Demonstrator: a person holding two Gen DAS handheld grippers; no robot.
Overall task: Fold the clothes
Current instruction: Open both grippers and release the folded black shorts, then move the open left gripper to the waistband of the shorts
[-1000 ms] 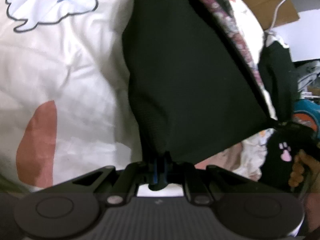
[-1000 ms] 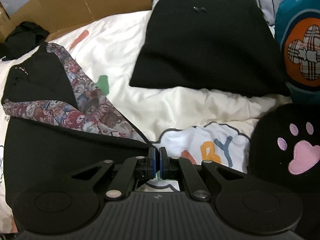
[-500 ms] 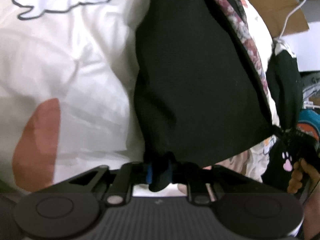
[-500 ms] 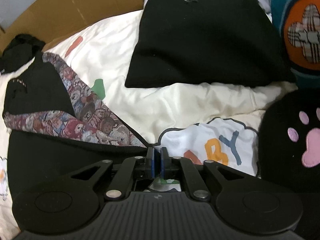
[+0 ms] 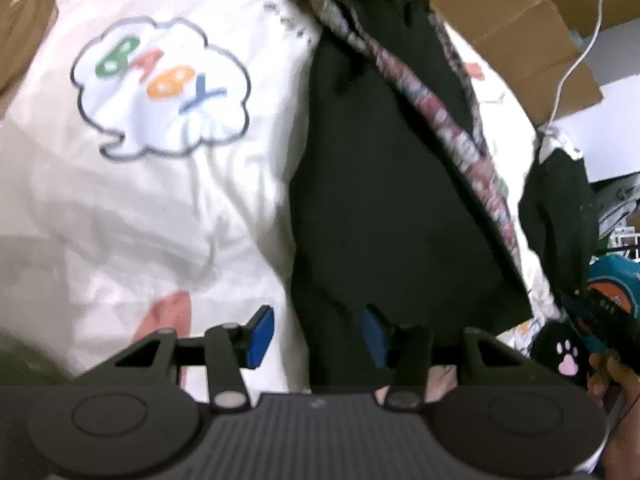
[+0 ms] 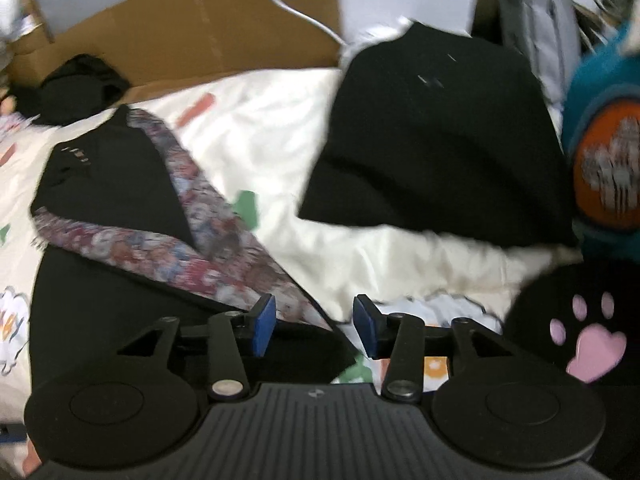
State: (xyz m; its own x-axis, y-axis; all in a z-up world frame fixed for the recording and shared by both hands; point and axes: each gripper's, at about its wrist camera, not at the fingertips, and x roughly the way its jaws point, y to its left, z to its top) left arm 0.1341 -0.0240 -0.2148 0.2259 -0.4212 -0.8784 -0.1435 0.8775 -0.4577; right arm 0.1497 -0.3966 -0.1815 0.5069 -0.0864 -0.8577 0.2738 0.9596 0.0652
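A black garment (image 5: 384, 208) with a patterned red and grey lining strip (image 5: 436, 112) lies on a white printed bedsheet (image 5: 132, 216). My left gripper (image 5: 316, 334) is open, its blue pads either side of the garment's near edge, gripping nothing. In the right wrist view the same garment (image 6: 108, 292) lies at the left with its lining (image 6: 208, 256) folded over. My right gripper (image 6: 314, 326) is open just above the garment's near corner. The other hand-held gripper (image 5: 600, 320) shows at the right edge of the left wrist view.
A second black garment (image 6: 436, 152) lies folded at the back right. A black paw-print cushion (image 6: 580, 328) and a teal plush (image 6: 604, 128) sit at the right. Cardboard (image 6: 192, 28) and a white cable (image 6: 296, 8) lie behind the bed. A dark bundle (image 6: 76, 88) lies at far left.
Both grippers were shut on the black garment's edge and have opened, letting it go. The garment now lies flat on the sheet, and both views have pulled back slightly.
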